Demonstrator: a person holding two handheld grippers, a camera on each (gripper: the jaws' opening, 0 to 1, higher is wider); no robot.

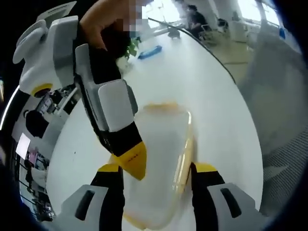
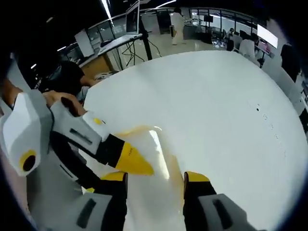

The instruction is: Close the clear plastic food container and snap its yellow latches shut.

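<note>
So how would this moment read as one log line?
left gripper: open, straddling clear container | right gripper: open, at container | lid on | white table

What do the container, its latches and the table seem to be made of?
Container: clear, slightly cloudy plastic; the white table shows through it.
Latches: opaque yellow, probably plastic; too blurred for detail.
Table: smooth white top with a faint sheen, possibly laminate; the material is uncertain.
</note>
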